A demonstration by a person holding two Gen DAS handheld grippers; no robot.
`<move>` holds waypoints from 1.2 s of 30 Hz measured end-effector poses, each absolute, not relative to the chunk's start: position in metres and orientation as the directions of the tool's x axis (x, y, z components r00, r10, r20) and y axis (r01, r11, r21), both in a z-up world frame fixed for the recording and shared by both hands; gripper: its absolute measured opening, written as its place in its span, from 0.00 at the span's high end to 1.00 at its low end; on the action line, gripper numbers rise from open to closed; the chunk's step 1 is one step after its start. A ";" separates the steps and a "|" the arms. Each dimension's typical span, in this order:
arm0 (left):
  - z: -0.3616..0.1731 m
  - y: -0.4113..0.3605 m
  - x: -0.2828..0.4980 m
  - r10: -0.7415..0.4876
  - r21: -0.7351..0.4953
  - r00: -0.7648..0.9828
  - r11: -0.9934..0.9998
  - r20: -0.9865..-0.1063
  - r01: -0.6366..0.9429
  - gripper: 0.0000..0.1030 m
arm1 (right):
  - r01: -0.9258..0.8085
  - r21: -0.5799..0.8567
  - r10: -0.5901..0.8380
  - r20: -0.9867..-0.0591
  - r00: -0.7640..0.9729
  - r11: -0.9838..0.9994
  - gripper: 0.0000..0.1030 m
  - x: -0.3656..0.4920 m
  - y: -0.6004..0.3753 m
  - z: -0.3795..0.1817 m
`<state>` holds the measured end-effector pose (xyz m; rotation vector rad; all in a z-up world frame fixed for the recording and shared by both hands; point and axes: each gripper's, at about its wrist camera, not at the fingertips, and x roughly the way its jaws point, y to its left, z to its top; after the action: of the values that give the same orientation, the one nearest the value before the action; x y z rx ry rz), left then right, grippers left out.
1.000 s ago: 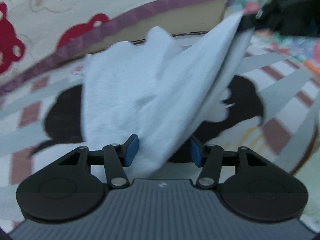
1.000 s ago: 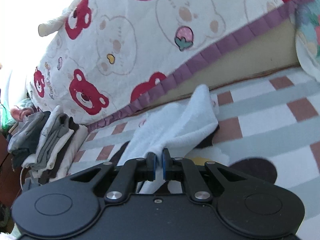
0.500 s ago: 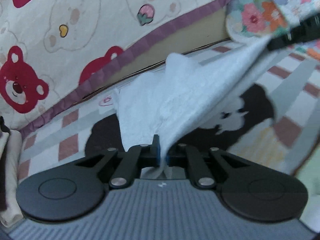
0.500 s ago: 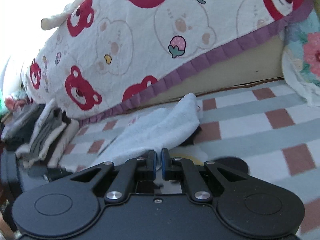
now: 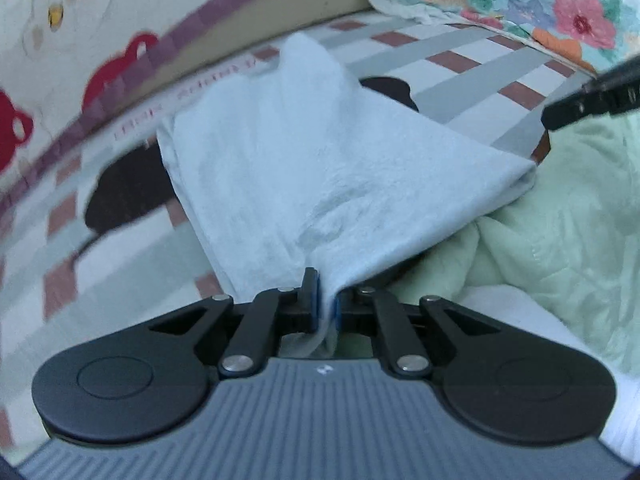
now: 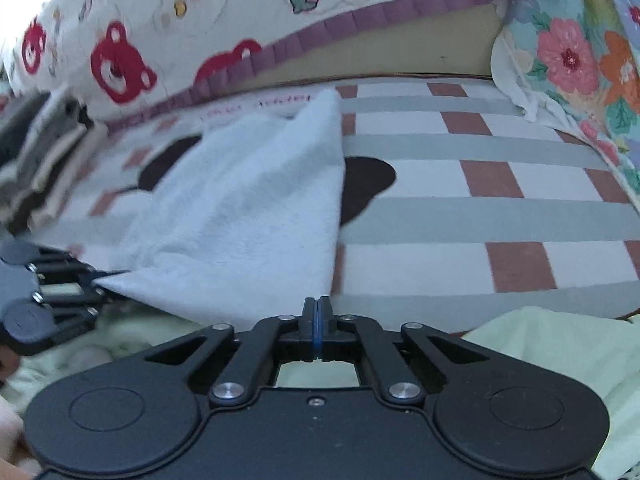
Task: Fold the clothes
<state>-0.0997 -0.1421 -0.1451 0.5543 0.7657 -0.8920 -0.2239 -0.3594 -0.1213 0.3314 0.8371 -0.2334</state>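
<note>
I have the pale blue garment (image 5: 320, 168) pinched at two near corners. My left tongs (image 5: 325, 304) are clenched on a bunched bit of its hem, the cloth squeezed between the blue pads. My right tongs (image 6: 317, 322) are clamped too, pads pressed together, with the garment's other near corner running down to their tips; from my left camera that corner (image 5: 524, 172) leads toward the dark tip of the right tongs, though the bite itself is hidden there.

The garment stretches away from me across the checked play mat (image 6: 480, 184), its far end lying near the mat's back edge by the bear-print bedspread (image 6: 120, 64), over the mat's dark panda patch. Its near edge is lifted off the mat, above a pale green blanket (image 5: 560, 208) at the mat's front edge. A stack of folded clothes (image 6: 44, 152) sits toward the mat's left edge.

To do this well, I judge I should keep both grips firm and the near edge taut and level between them, so the cloth does not sag in the middle. The left side shows creases fanning out from my pinch, so an even sideways pull would smooth them. Whichever way the edge travels, both corners should move together.
</note>
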 end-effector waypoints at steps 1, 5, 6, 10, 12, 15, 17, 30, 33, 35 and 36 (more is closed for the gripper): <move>-0.147 -0.142 -0.099 -0.473 0.105 0.394 0.528 -0.788 0.843 0.92 | 0.333 0.205 -0.066 -0.758 0.649 0.920 0.99 -0.225 -0.361 -0.122; -0.145 -0.137 -0.102 -0.484 0.060 0.357 0.526 -0.799 0.848 0.83 | 0.314 0.228 -0.047 -0.738 0.673 0.922 0.98 -0.214 -0.366 -0.116; -0.145 -0.134 -0.100 -0.491 0.030 0.335 0.529 -0.804 0.848 0.81 | 0.306 0.230 -0.042 -0.732 0.680 0.924 0.96 -0.210 -0.367 -0.115; -0.144 -0.120 -0.092 -0.508 -0.089 0.263 0.569 -0.820 0.818 0.79 | 0.270 0.240 -0.021 -0.709 0.705 0.932 0.92 -0.192 -0.371 -0.112; -0.141 -0.112 -0.089 -0.524 -0.145 0.229 0.577 -0.820 0.804 0.79 | 0.251 0.244 -0.010 -0.698 0.716 0.937 0.92 -0.183 -0.373 -0.111; -0.134 -0.098 -0.084 -0.555 -0.228 0.167 0.573 -0.815 0.787 0.72 | 0.199 0.221 0.008 -0.688 0.725 0.955 0.92 -0.157 -0.374 -0.113; -0.125 -0.086 -0.077 -0.591 -0.287 0.130 0.559 -0.796 0.778 0.67 | 0.165 0.202 0.017 -0.681 0.732 0.965 0.92 -0.139 -0.375 -0.113; -0.111 -0.134 0.064 -0.662 -0.214 0.450 0.674 -0.600 0.707 0.54 | 0.280 0.370 0.028 -0.644 0.764 0.886 0.84 -0.006 -0.453 -0.142; -0.134 -0.163 0.089 -0.662 -0.179 0.431 0.647 -0.613 0.741 0.54 | 0.256 0.364 0.043 -0.643 0.764 0.896 0.83 -0.008 -0.455 -0.140; -0.149 -0.185 0.101 -0.629 -0.101 0.451 0.644 -0.633 0.758 0.54 | 0.225 0.354 0.064 -0.648 0.759 0.908 0.80 -0.013 -0.456 -0.141; -0.154 -0.192 0.106 -0.614 -0.066 0.462 0.643 -0.639 0.763 0.52 | 0.210 0.349 0.075 -0.651 0.756 0.913 0.79 -0.015 -0.456 -0.142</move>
<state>0.1057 -0.1923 -0.1545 0.2429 0.6788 -0.8567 -0.0150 -0.4559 -0.1420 0.4219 0.7158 -0.0765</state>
